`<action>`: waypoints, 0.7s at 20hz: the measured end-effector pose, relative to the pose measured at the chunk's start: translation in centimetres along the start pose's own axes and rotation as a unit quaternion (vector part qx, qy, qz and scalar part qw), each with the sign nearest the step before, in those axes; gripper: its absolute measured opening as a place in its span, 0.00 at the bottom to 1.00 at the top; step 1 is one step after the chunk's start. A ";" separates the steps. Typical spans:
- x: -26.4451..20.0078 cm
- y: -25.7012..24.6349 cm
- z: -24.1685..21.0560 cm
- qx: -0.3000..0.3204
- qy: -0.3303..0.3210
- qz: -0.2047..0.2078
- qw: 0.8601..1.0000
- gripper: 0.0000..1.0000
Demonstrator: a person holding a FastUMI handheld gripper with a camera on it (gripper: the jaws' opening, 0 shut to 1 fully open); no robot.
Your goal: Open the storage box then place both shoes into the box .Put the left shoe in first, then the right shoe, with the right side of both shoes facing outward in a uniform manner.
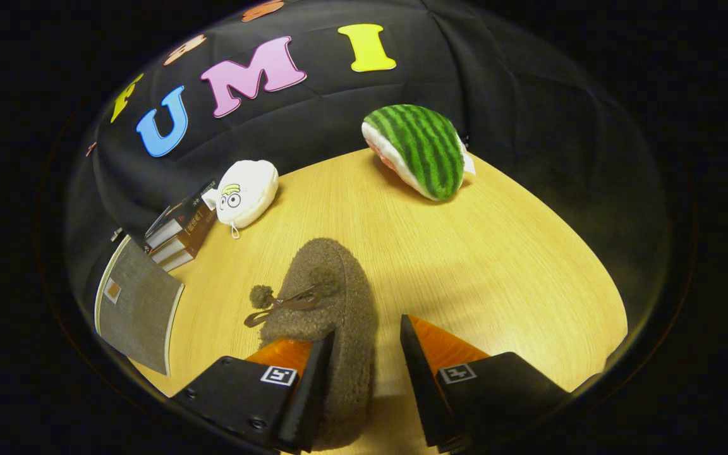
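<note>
Between my claw (367, 354) fingers sits the fuzzy brown shoe (329, 316) on the worktop (497, 265), claw spread and gripping nothing, the shoe hugging one finger, so I judge closing now could skew it or snag its pom-pom lace (275, 300).

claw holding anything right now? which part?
Nothing gripped. The claw is open around the brown fuzzy shoe, left finger at its side, a gap before the right finger.
</note>
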State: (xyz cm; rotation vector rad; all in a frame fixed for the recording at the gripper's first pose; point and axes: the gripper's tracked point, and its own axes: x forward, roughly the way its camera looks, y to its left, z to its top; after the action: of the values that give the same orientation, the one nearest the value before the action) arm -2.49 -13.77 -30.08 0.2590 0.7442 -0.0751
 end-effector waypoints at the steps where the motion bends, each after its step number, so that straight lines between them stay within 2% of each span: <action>1: 0.0 0.2 0.0 0.004 0.002 0.009 1.000 0.61; 4: 0.6 0.3 0.0 0.000 -0.002 0.013 1.000 0.38; 7: 0.4 0.0 0.7 -0.001 -0.019 0.011 1.000 0.18; 8: 0.1 0.4 0.5 -0.006 -0.020 0.022 1.000 0.12; 10: -0.3 0.8 0.5 -0.003 -0.025 0.032 0.999 0.08; 14: -2.0 2.0 1.6 0.017 -0.036 0.045 0.998 0.08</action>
State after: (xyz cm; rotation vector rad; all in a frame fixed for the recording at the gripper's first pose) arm -2.61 -12.27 -27.20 0.3201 0.6583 -0.0108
